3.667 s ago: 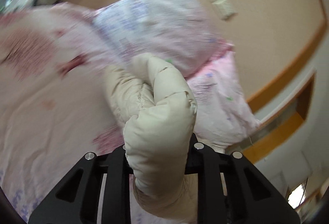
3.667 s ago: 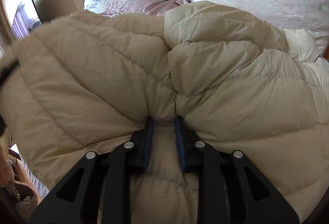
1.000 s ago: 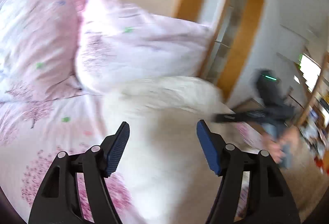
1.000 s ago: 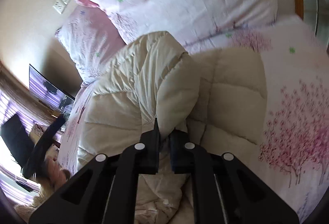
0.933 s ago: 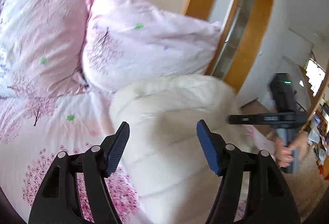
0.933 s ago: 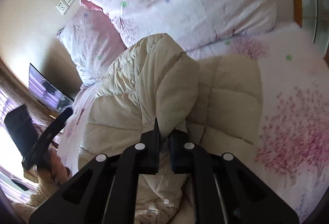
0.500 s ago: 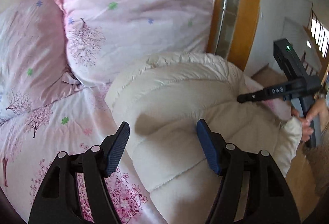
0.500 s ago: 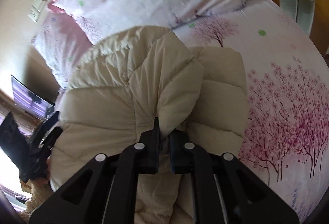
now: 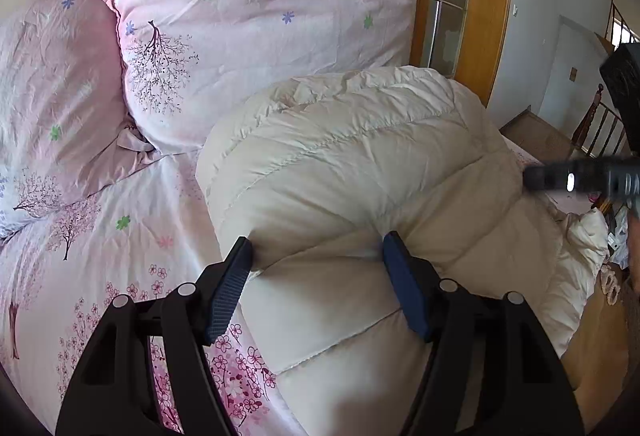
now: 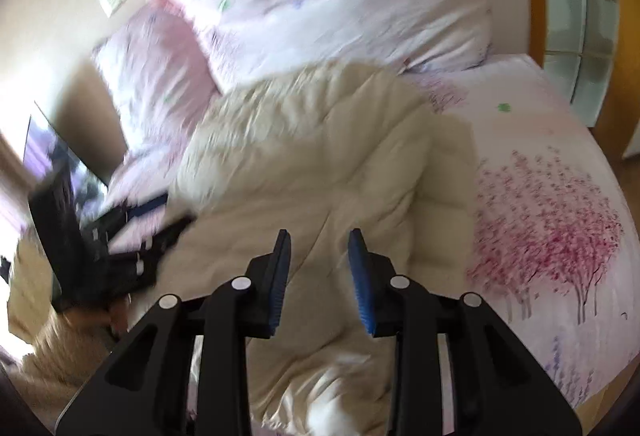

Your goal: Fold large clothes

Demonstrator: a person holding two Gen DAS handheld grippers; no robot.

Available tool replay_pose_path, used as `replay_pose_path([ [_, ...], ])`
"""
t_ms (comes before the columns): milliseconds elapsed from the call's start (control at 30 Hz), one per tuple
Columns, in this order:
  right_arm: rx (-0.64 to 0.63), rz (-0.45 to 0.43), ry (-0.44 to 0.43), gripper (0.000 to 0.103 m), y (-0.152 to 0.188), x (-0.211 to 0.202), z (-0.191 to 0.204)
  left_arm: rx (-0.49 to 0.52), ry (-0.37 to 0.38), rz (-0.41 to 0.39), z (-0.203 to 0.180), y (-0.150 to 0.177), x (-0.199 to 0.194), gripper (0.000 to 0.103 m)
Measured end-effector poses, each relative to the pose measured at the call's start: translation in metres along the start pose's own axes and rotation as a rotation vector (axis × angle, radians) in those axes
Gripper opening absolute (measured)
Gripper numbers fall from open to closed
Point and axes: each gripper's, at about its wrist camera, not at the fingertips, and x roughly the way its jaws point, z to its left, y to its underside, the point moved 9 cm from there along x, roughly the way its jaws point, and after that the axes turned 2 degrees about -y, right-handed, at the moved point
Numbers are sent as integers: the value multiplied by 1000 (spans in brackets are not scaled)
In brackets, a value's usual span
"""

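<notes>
A cream quilted down coat (image 9: 360,188) lies folded in a puffy heap on the pink floral bed; it also shows in the right wrist view (image 10: 320,164). My left gripper (image 9: 316,240) is open, its fingertips pressed against the near side of the heap. My right gripper (image 10: 320,232) is open and empty, held above the coat; this view is blurred. The right gripper shows at the right edge of the left wrist view (image 9: 580,178), and the left gripper shows at the left of the right wrist view (image 10: 132,228).
Two pink floral pillows (image 9: 256,36) lean against the wall behind the coat. The floral bedsheet (image 9: 80,256) spreads to the left. A wooden door frame with glass (image 9: 468,4) stands at the bed's right. A dark screen (image 10: 56,160) stands by the far wall.
My right gripper has opened and let go of the coat fold it was holding. My left gripper has moved forward until its fingertips touch the heap.
</notes>
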Motion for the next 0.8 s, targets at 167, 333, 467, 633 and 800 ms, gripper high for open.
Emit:
replay_pose_path([
  [167, 88, 72, -6, 32, 21, 34, -22, -1, 22, 9, -5, 2, 3, 69],
  [333, 133, 91, -22, 32, 29, 49, -38, 21, 23, 16, -14, 4, 9, 70],
  [467, 154, 89, -30, 32, 32, 56, -48, 36, 14, 24, -21, 7, 16, 70],
  [633, 154, 99, -23, 32, 33, 51, -48, 14, 48, 18, -19, 5, 10, 69],
  [800, 243, -8, -149, 60, -2, 8, -48, -107, 67, -41, 23, -14, -8, 69],
])
